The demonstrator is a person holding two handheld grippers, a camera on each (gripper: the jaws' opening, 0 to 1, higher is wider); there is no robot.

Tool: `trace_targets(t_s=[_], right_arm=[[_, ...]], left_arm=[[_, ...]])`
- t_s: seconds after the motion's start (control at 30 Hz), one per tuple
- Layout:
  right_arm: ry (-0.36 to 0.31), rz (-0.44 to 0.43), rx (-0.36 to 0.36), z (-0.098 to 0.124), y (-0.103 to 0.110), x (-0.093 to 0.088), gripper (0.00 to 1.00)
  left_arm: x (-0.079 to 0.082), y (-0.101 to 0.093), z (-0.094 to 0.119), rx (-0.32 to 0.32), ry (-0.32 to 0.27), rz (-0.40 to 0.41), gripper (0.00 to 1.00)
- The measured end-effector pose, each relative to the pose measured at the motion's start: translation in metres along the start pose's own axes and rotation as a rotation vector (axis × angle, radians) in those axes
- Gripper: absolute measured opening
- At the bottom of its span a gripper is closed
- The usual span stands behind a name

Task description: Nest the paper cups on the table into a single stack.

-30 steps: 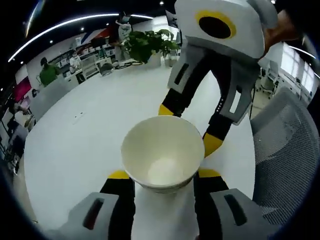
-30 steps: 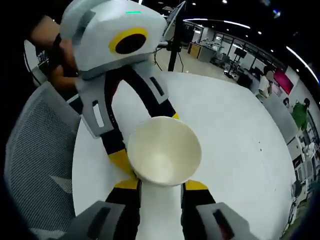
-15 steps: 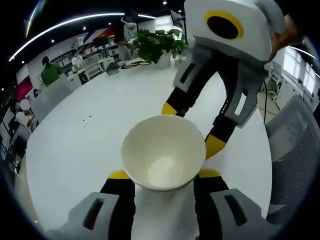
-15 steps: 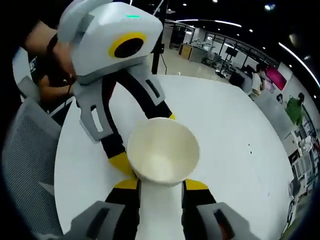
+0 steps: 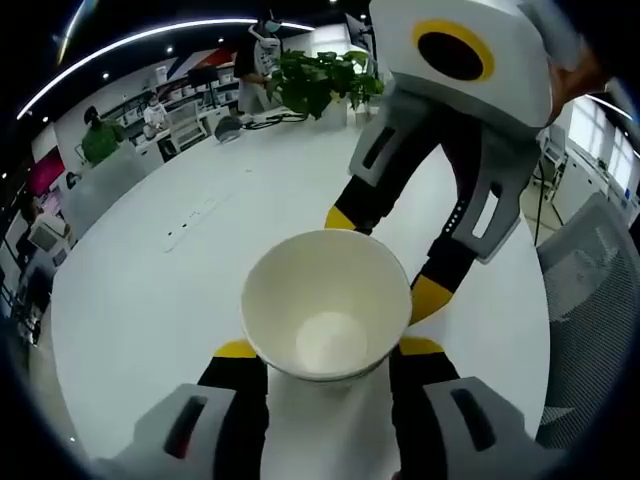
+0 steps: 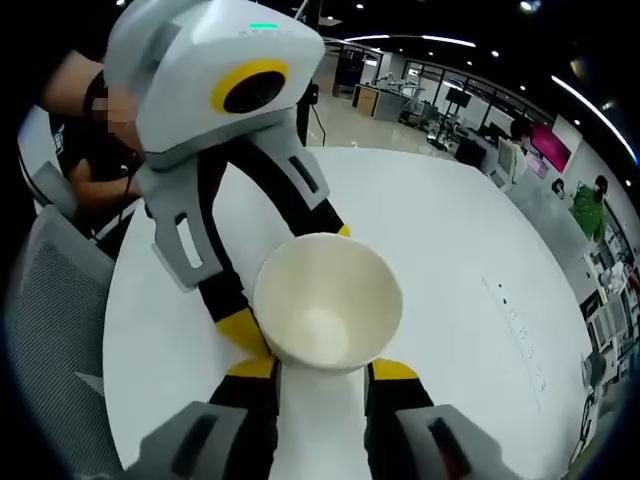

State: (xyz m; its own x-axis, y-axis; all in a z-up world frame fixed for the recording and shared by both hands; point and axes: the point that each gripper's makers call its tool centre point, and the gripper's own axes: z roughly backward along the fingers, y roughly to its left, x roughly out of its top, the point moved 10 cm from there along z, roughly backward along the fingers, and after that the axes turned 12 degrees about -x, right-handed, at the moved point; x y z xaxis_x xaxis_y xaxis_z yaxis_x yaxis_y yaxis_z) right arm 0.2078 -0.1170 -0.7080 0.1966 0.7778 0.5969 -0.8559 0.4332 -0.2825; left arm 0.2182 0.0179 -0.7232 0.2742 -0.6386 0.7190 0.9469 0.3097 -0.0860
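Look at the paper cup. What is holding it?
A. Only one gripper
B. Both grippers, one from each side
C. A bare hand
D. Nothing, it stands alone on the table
B: in the left gripper view the paper cup sits between the left gripper and the yellow-tipped jaws of the right gripper reaching in from the far side; whether one cup or a nested stack cannot be told.

Beyond the paper cup (image 5: 327, 305) the white tabletop (image 5: 140, 290) lies bare to its far edge, while the other hand-held gripper (image 5: 385, 255) and a mesh chair (image 5: 590, 280) block the right side.
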Motion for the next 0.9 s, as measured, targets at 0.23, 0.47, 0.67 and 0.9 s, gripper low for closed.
trace_targets(t_s=[0.23, 0.47, 0.67, 0.9], right_arm=[[0.005, -0.114, -0.052, 0.010, 0.010, -0.016, 0.43], [-0.086, -0.367, -0.099, 0.030, 0.030, -0.034, 0.50], [-0.083, -0.460, -0.129, 0.042, 0.052, -0.062, 0.55], [-0.083, -0.513, -0.160, 0.058, 0.069, -0.079, 0.55]], left_arm=[[-0.014, -0.012, 0.015, 0.049, 0.015, 0.015, 0.57], [-0.042, -0.039, 0.041, 0.167, -0.164, 0.249, 0.66], [-0.068, -0.067, 0.055, 0.194, -0.180, 0.326, 0.69], [-0.083, -0.090, 0.064, 0.224, -0.210, 0.373, 0.69]])
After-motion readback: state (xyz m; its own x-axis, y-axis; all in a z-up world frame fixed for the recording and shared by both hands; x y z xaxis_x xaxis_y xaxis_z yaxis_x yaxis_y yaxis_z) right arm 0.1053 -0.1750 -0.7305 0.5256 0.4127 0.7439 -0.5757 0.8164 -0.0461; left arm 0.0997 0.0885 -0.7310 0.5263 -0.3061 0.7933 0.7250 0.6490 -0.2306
